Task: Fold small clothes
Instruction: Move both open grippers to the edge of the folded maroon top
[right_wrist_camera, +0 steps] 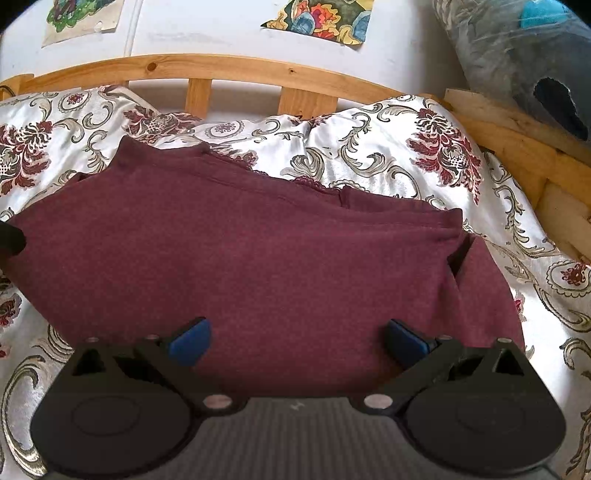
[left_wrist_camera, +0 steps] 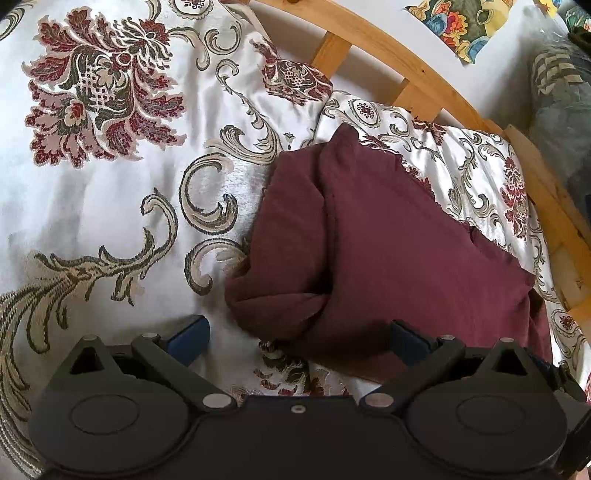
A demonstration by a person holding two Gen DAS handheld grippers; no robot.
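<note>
Both my tongs are spread wide right now, nothing pinched. Left gripper (left_wrist_camera: 297, 341) hangs low, blue pads (left_wrist_camera: 188, 338) apart; right gripper (right_wrist_camera: 297, 339) same deal, angled down.

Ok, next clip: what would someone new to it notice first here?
Most likely the maroon garment, lying partly folded across the middle of the bed, dark against the pale floral bedspread beneath it. Next, the two open grippers: the right gripper hangs over the garment's near edge, the left gripper over its bunched corner. Behind the bed runs a wooden frame, with colourful pictures on the white wall.
</note>
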